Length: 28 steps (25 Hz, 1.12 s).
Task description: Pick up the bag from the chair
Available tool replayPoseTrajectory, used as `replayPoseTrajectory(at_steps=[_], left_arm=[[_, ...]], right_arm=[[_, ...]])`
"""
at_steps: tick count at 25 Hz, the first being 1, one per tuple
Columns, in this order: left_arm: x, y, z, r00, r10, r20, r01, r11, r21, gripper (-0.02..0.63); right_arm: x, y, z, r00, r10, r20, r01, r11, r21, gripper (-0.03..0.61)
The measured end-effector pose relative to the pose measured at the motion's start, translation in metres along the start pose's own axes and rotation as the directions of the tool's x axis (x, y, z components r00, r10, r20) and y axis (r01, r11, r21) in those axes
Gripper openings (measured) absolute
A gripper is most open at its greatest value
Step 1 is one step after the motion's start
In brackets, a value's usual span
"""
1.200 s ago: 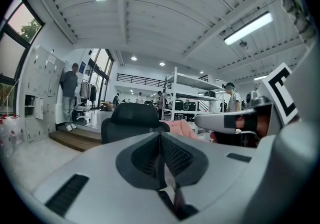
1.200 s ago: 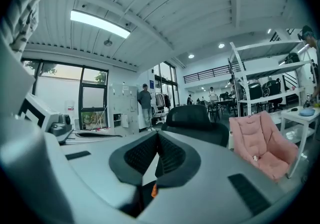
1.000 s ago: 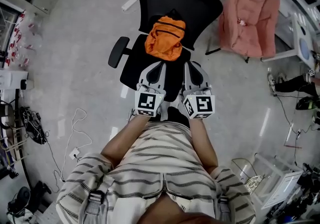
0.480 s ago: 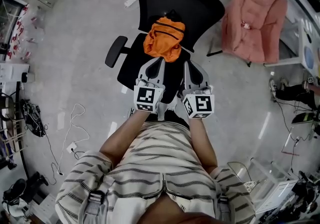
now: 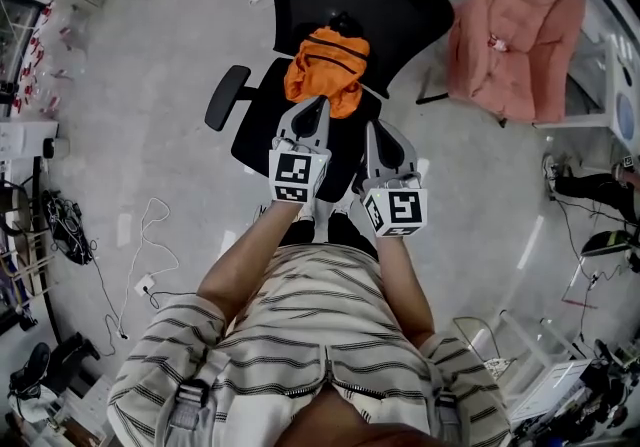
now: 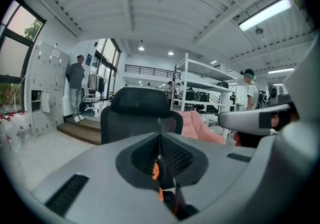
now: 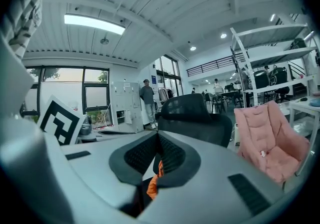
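Note:
An orange bag lies crumpled on the seat of a black office chair, against its backrest. My left gripper is shut, and its tips reach the bag's near edge; I cannot tell whether they touch. My right gripper is also shut and sits a little short of the bag, over the seat's front right. In the left gripper view the jaws meet, with a sliver of the orange bag showing below them. The right gripper view shows the same: closed jaws over a strip of orange bag.
The chair's left armrest sticks out beside the seat. A pink padded chair stands to the right. Cables and a power strip lie on the floor at left. Shelving and clutter line both sides of the room.
My left gripper has moved forward until its tips reach the bag's near edge. The right gripper has stayed nearly where it was.

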State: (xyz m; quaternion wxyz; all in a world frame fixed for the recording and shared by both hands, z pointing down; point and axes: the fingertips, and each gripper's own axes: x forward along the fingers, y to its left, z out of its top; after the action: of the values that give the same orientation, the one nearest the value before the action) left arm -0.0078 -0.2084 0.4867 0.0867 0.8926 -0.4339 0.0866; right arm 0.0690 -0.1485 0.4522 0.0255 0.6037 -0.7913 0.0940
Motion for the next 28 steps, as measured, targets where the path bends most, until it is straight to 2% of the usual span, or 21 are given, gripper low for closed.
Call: replayPoseTrajectory(at_steps=[28], left_arm=[[0.132, 0.024, -0.052, 0.994, 0.000, -0.113, -0.005, 0.999, -0.045, 0.026]], right_arm=[[0.017, -0.032, -0.049, 0.995, -0.015, -0.096, 0.018, 0.999, 0.036, 0.017]])
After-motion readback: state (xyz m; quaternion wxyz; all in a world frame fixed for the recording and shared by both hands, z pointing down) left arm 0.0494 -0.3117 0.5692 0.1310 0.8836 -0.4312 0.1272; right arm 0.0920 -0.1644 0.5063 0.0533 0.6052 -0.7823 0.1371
